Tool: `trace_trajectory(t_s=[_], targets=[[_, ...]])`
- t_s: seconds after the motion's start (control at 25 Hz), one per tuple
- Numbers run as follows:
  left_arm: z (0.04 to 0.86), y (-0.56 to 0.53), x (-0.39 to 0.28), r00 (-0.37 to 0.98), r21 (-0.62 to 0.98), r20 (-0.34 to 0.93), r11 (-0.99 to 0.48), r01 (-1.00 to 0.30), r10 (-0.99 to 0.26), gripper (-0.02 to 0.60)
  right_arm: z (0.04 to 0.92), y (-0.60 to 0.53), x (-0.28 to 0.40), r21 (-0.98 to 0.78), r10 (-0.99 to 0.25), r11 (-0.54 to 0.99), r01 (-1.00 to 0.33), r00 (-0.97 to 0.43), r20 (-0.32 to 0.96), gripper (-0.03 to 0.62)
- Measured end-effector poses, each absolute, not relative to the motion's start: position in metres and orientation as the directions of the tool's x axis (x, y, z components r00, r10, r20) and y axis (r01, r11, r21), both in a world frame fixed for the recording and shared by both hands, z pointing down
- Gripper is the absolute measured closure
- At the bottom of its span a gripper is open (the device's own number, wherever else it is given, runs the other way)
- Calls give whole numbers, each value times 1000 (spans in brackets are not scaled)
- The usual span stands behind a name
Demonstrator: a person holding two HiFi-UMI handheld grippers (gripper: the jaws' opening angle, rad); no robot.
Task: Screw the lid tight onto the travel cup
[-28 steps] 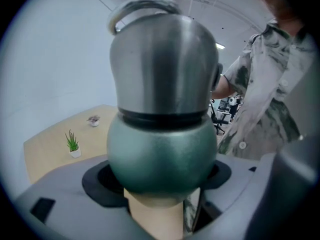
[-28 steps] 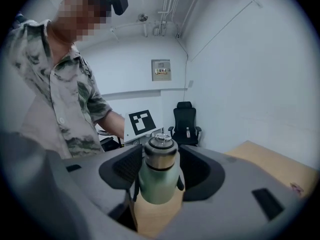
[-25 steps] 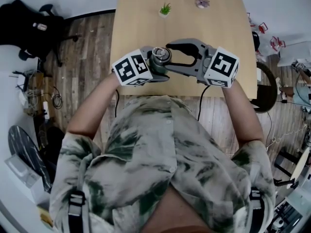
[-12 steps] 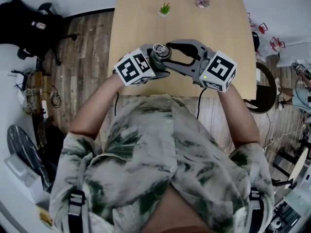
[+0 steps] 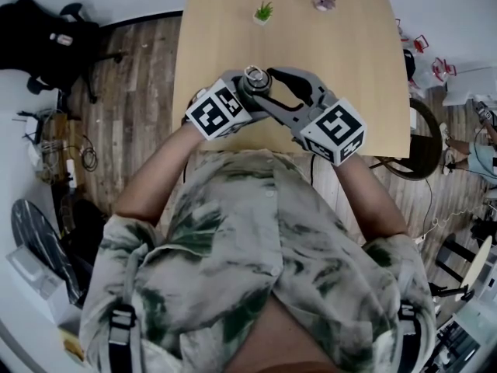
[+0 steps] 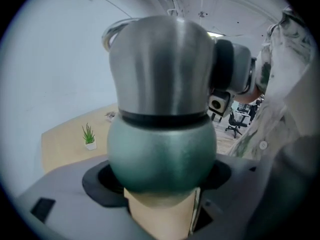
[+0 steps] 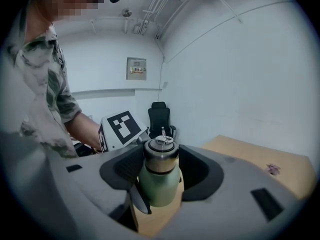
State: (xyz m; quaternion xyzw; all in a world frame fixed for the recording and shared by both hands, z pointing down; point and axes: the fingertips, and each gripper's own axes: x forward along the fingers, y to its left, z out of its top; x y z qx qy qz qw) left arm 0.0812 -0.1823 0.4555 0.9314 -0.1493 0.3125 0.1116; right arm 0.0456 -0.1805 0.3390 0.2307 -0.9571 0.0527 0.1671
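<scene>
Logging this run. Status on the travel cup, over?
Left claw clamps the travel cup by its green body. Right claw grips the lid, jaws just eased slightly wider. Cup held above the table. Nothing blocking.

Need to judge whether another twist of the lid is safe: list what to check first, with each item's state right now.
1. Cup held firmly: ok, the left gripper is clamped on the travel cup, on its green body.
2. Grip on the lid: ok, the right gripper has its jaws against both sides of it, though they have just been opening slightly.
3. Lid square on the cup: ok, the dark seam looks even.
4. Lid fully tight: cannot tell.
5. Room around: ok, the cup is over the table, with the plant far off.
</scene>
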Motion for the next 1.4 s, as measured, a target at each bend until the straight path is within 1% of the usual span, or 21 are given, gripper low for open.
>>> trace_trajectory(t_s=[0.2,0.48,0.6,0.68,0.8,1.0,1.2,1.28,1.4], targets=[[451,-172,79,792,121,593,-957,-264,-144,195,333,-168,47,-55,-259,954,-295,-902,345,327],[446,-152,86,821,122,569,-984,-130,-38,194,329,-158,45,-73,-94,989,-127,-933,348,335],[446,-150,89,820,120,573,-987,-109,-21,194,330,-157,43,-69,-65,993,-96,-931,359,346],[447,-152,89,817,117,577,-986,-119,-30,195,330,-158,43,-63,-82,992,-112,-931,357,350],[447,-158,89,808,112,586,-981,-157,-63,195,332,-162,45,-56,-148,983,-178,-927,346,353],[454,-168,86,782,107,606,-960,-258,-143,193,340,-170,45,-58,-299,939,-340,-887,353,353],[462,-176,81,750,81,623,-936,-343,-221,195,348,-174,42,-48,-466,855,-517,-804,370,353],[465,-176,84,749,86,625,-935,-345,-219,193,351,-175,45,-55,-489,837,-544,-791,367,352],[463,-173,85,764,99,617,-944,-314,-189,193,349,-173,48,-91,-439,864,-495,-830,343,344]])
